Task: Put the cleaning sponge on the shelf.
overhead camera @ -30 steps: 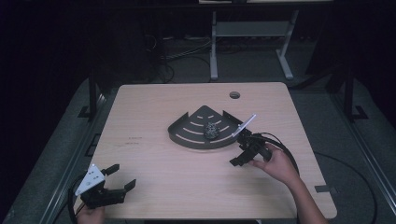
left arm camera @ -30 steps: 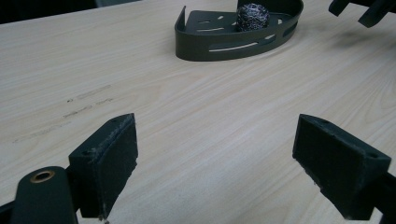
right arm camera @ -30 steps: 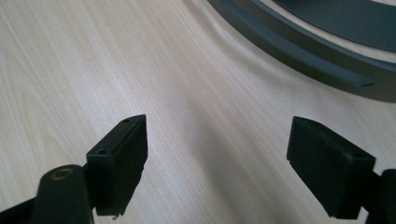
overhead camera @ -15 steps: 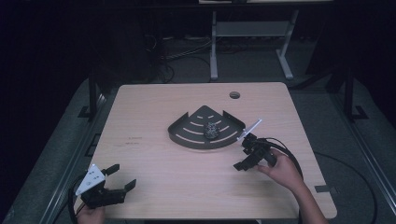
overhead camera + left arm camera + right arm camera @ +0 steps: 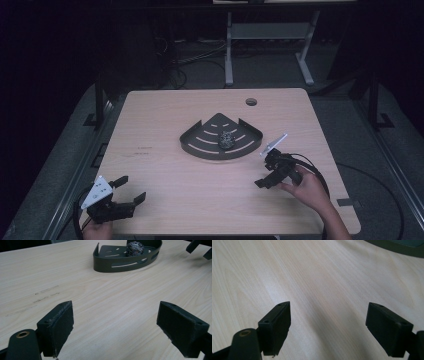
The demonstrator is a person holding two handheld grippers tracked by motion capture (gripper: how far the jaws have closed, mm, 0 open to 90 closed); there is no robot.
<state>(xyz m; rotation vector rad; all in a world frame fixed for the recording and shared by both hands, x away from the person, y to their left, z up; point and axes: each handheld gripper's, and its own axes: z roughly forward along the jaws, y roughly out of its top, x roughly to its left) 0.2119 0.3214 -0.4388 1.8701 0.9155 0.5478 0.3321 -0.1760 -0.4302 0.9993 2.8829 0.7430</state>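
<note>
A dark fan-shaped slotted tray sits mid-table with a ball of steel-wool scrubber inside it. My left gripper rests at the near left corner, open, nothing between its jaws. In the left gripper view the tray and scrubber lie far ahead of the open left gripper. My right gripper hovers to the right of the tray and nearer to me, open and empty. Bare wood lies under the right gripper, and the tray's curved rim crosses the top right corner.
A round cable hole sits near the table's far edge. A metal stand and cables lie on the dark floor beyond. The right gripper's jaws show at the top right of the left gripper view.
My right gripper has drawn back from the tray's right rim toward the near right of the table. The left gripper has stayed put.
</note>
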